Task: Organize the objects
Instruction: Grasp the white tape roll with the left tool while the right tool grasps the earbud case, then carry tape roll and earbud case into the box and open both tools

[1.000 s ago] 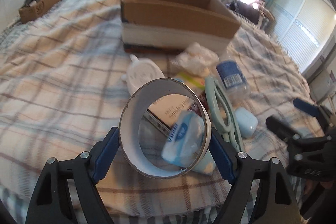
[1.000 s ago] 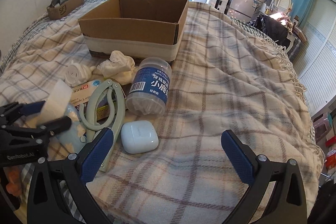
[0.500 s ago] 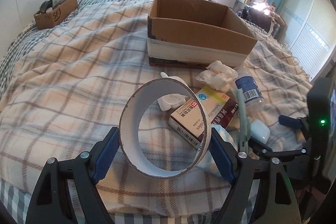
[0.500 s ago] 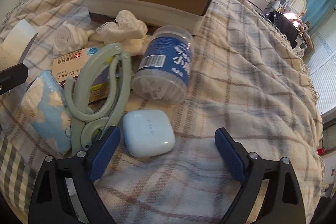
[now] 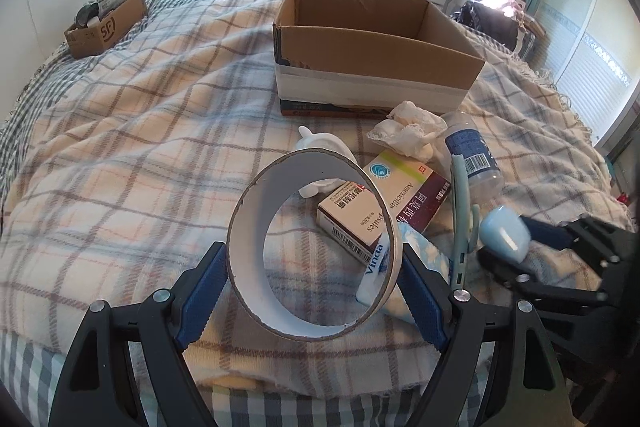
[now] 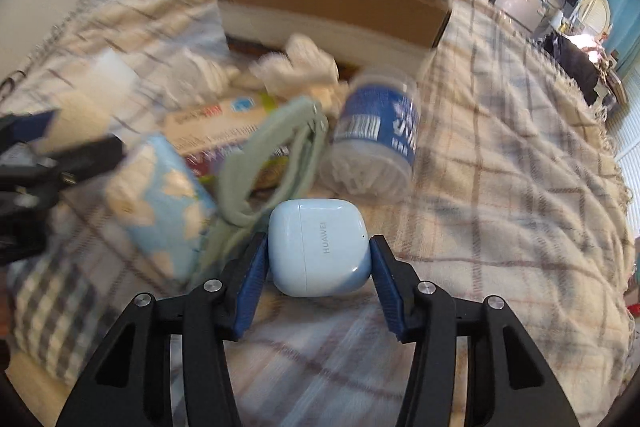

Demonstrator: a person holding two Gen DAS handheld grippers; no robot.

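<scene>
The pale blue earbud case (image 6: 318, 247) sits clamped between the right gripper (image 6: 318, 267) pads near the bed's (image 5: 120, 147) front edge; its lettering shows only in the right view. The left gripper (image 5: 314, 277) grips a white tape ring (image 5: 280, 307), whose opening only the left view shows, the cardboard box (image 5: 376, 63) beyond.

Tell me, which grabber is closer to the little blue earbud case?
Right. The right gripper is closed around the earbud case, while the left gripper sits off to its left, holding the tape roll.
</scene>
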